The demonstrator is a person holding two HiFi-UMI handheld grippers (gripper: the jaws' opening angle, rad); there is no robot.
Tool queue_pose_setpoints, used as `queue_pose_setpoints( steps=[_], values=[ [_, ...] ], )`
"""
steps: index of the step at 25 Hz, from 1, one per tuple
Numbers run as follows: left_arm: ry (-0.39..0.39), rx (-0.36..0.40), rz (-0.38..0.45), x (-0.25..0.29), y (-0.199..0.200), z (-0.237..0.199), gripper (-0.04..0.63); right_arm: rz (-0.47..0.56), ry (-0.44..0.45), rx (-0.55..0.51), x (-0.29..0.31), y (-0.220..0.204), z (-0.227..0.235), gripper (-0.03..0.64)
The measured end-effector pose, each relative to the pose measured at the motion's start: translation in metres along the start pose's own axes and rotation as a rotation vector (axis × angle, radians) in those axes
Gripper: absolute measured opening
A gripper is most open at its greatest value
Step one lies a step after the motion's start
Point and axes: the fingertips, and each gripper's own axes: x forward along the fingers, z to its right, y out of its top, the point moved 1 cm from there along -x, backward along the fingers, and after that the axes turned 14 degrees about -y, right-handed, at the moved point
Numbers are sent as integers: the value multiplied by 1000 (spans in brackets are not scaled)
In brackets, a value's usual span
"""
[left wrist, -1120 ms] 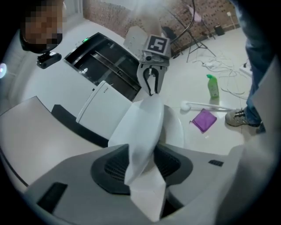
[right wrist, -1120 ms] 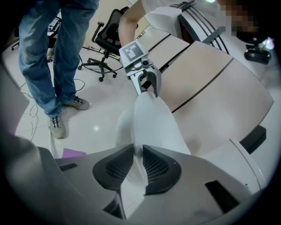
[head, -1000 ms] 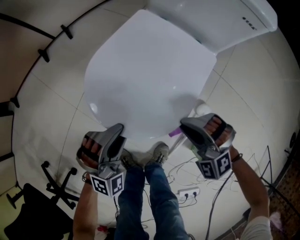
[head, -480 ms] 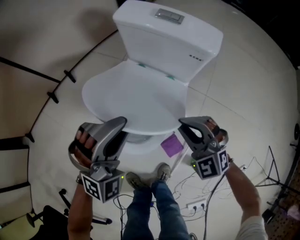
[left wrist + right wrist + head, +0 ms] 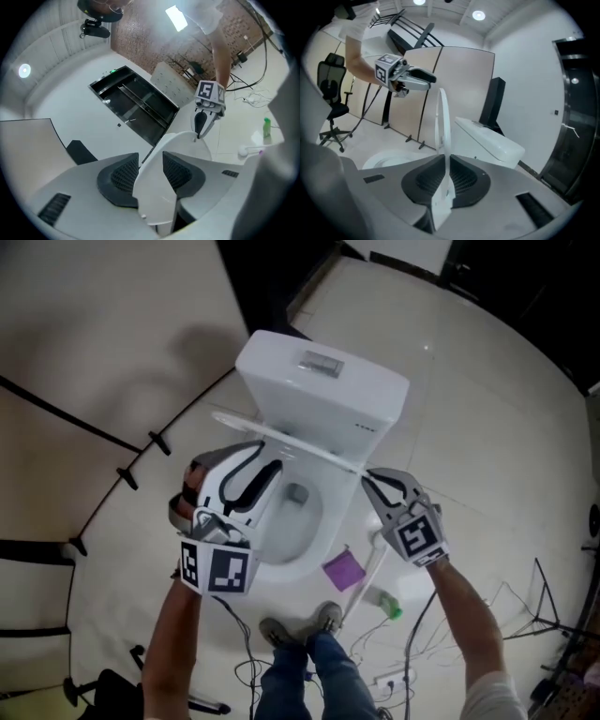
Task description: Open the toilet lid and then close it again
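The white toilet lid [image 5: 281, 442] stands nearly upright in front of the tank [image 5: 323, 385], edge-on in the head view, with the bowl [image 5: 292, 514] uncovered below it. My left gripper [image 5: 270, 456] is at the lid's left side. In the left gripper view the lid [image 5: 187, 145] lies between its jaws [image 5: 150, 171], which have just been opening; the pads flank it with a wide gap. My right gripper [image 5: 367, 476] is at the lid's right side. In the right gripper view it [image 5: 446, 180] is shut on the thin rim of the lid [image 5: 442, 117].
On the floor right of the bowl lie a purple item [image 5: 344, 570], a white brush handle [image 5: 370, 570] and a green bottle [image 5: 388, 607]. The person's shoes [image 5: 295, 626] stand before the bowl among cables. An office chair [image 5: 330, 93] and wall panels are on the left.
The lid has swung up from flat over the bowl to nearly upright. Both grippers rose with it, and the right one rolled. The bowl and the whole tank now show.
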Motion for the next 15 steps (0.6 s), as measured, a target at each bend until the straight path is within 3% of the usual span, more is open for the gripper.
queue_pose_setpoints(
  steps=[6,11,15],
  values=[
    [-30,-155,8,-11,1,19,153,-51,-70,204,25,-1,48,29],
    [-23,-363,49,-30,-2,47,153,-103,-130,401,44,-15,84,32],
    [18,-461,51,-56,-12,52,153,-125,-135,454,49,-19,92,34]
  ],
)
